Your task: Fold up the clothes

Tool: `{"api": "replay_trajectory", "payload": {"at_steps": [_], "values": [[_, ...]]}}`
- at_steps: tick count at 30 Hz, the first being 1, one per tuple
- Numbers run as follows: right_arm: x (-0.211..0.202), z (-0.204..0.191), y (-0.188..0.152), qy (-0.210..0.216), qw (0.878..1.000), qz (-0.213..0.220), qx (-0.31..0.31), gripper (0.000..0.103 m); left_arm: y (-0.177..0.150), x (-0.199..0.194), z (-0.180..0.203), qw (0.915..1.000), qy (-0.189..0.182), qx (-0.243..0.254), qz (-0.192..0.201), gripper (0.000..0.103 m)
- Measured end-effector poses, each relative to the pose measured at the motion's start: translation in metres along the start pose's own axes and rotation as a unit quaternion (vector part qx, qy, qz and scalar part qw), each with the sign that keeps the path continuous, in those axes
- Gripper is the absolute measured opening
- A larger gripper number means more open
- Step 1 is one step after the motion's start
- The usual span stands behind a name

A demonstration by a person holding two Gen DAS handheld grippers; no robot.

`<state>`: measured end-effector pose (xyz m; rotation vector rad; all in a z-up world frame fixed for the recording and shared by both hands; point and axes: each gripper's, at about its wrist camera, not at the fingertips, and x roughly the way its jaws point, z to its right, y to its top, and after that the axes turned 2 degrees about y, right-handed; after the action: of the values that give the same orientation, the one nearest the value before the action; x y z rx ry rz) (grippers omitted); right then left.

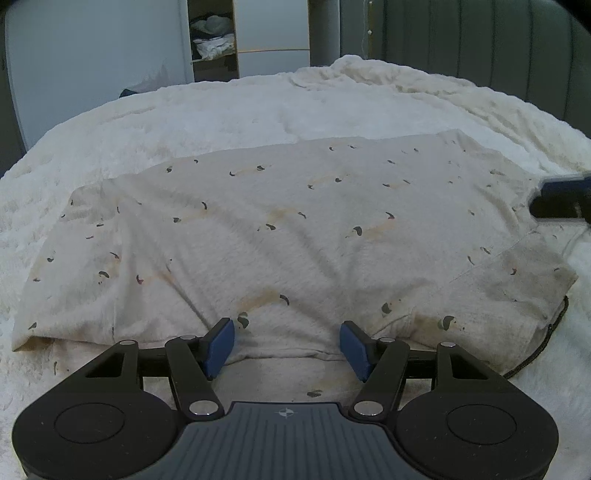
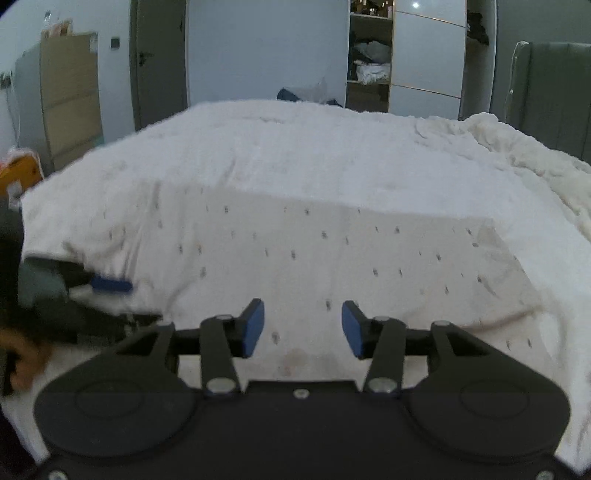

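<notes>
Between the blue pads of the left tool [image 1: 287, 345], which stand apart and empty, lies the near edge of the printed garment [image 1: 295, 229]. Likewise the right tool [image 2: 303, 328] hovers with jaws apart, gripping nothing, above the same cloth. It lies spread on the bed [image 1: 221, 110], seemingly folded over once lengthwise; further folds appear left to do.

Home bedroom: bed [image 2: 332, 147] under a white fluffy blanket [image 1: 221, 110], padded green headboard [image 1: 480, 33], wardrobe [image 2: 424, 51] with an open shelf bay of piled laundry [image 2: 369, 62], and a door [image 2: 159, 55] in the far wall.
</notes>
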<state>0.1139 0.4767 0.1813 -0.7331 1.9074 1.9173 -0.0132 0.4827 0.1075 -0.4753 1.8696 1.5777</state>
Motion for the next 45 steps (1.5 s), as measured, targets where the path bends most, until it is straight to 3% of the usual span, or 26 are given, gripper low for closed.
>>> {"api": "replay_trajectory", "payload": {"at_steps": [9, 17, 23, 31, 36, 38, 41, 43, 45], "values": [[0.032, -0.028, 0.016, 0.034, 0.999, 0.0, -0.007, 0.045, 0.0, 0.001, 0.0, 1.0, 0.0, 0.002, 0.001, 0.06], [0.049, -0.048, -0.03, 0.046, 0.996, -0.061, -0.05, 0.045, 0.002, -0.002, -0.003, 1.0, -0.007, -0.001, 0.006, 0.06], [0.038, -0.05, -0.06, 0.039, 0.997, -0.06, -0.033, 0.046, 0.003, -0.002, -0.005, 0.9999, -0.011, -0.002, 0.005, 0.06], [0.027, -0.047, -0.072, 0.042, 0.997, -0.063, -0.035, 0.046, 0.003, -0.004, -0.01, 0.9998, -0.016, -0.013, 0.008, 0.06], [0.007, -0.042, -0.07, 0.057, 0.997, -0.054, -0.028, 0.044, 0.012, -0.032, -0.028, 0.996, -0.032, -0.059, 0.058, 0.059], [-0.012, -0.037, -0.059, 0.09, 0.996, -0.007, -0.013, 0.046, 0.018, -0.044, -0.044, 0.9914, -0.031, -0.096, 0.084, 0.059], [-0.021, -0.037, -0.042, 0.085, 0.995, 0.039, -0.037, 0.048, 0.029, -0.048, -0.08, 0.9844, 0.018, -0.149, 0.092, 0.06], [-0.012, -0.032, -0.036, 0.089, 0.995, 0.034, -0.024, 0.048, 0.033, -0.036, -0.116, 0.9725, 0.114, -0.191, 0.068, 0.061], [0.001, -0.026, -0.035, 0.095, 0.995, 0.02, 0.0, 0.048, 0.032, -0.023, -0.139, 0.9638, 0.147, -0.219, 0.04, 0.062]]}}
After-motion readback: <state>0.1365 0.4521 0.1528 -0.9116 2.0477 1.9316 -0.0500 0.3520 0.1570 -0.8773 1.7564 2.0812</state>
